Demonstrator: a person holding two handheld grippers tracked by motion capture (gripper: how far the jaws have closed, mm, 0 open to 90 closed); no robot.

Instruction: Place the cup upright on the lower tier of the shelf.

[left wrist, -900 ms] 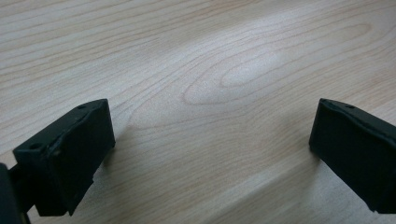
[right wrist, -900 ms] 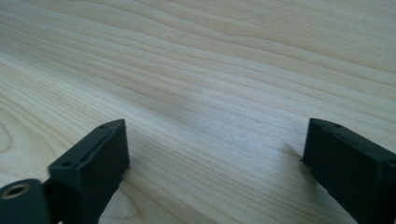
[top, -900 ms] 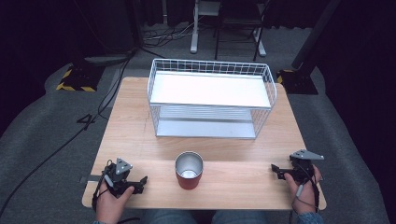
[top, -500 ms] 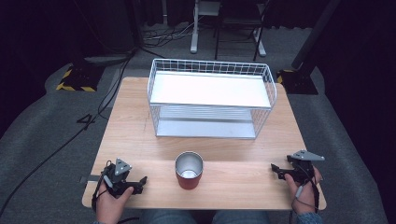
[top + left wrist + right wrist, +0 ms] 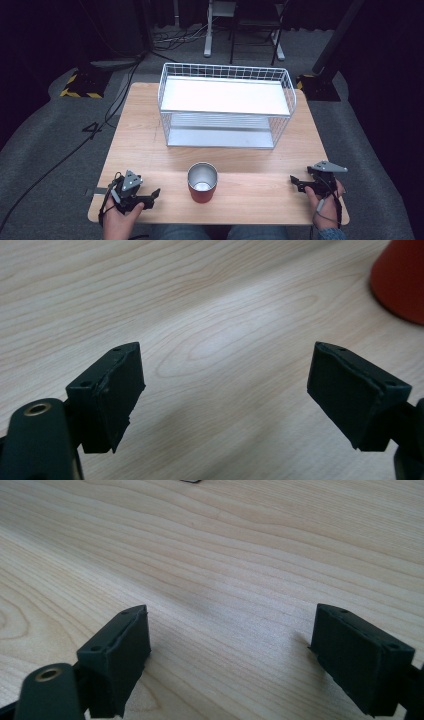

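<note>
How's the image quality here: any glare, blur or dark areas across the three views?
High view: the table is evenly lit, the surrounding floor dark, the rack's white top shelf nearly blown out. Left gripper view: a soft glare patch on the wood, the red cup blurred. Right gripper view: distant wood grain soft, a faint shadow mid-table.

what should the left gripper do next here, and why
Probably ease the left gripper toward the red cup. Its jaws stand open and empty above bare table, and the cup stands upright just to its right, with nothing in between.
</note>
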